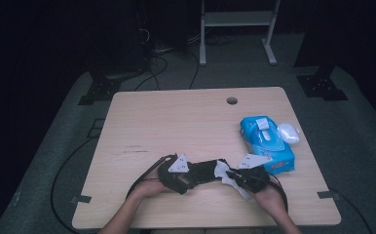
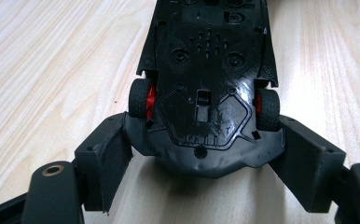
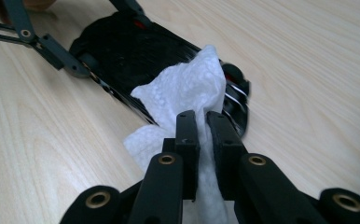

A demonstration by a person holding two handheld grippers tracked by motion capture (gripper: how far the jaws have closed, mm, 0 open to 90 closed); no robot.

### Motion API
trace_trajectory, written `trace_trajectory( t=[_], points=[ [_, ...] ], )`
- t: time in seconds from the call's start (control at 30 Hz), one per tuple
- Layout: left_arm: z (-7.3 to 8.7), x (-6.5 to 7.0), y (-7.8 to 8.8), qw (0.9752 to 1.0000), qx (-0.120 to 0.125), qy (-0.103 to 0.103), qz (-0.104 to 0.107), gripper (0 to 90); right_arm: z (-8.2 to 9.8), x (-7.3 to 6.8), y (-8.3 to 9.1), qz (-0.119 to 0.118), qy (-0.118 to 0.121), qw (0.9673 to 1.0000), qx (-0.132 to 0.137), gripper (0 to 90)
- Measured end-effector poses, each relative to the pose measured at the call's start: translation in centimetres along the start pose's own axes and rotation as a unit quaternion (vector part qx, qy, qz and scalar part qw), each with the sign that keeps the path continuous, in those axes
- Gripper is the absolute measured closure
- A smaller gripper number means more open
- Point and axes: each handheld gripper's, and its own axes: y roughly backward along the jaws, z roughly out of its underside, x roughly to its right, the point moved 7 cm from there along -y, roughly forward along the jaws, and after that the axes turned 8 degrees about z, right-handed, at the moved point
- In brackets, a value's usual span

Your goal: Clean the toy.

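The left gripper clamps the nose of the toy car, which lies belly-up near the front edge of the bench, chassis and red-hubbed wheels showing. The right gripper is pinched tight on a white wipe and presses it against the car's far end. This looks like a wipe-down of the underside. To do it well, the left gripper should keep the car pinned flat while the right drags the wipe in short strokes along the chassis, away from the wheel wells where the tissue could snag. Both forearms come in low behind the car, grippers angled toward each other. The blue wipe pack lies just right of the car, handy for a refill.
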Motion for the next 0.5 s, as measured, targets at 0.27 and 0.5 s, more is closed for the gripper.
trace_trajectory(
  t=[0.27,0.5],
  points=[
    [0.0,-0.1,0.1,1.0000,0.004,0.005,0.003,23.8,-2.0,1.2,-2.4,0.023,-0.011,0.9997,0.005,82.9],
    [0.1,0.0,0.2,1.0000,-0.003,-0.006,0.005,23.8,-0.8,1.5,-1.1,0.027,-0.017,0.9995,-0.001,83.0]
  ],
)
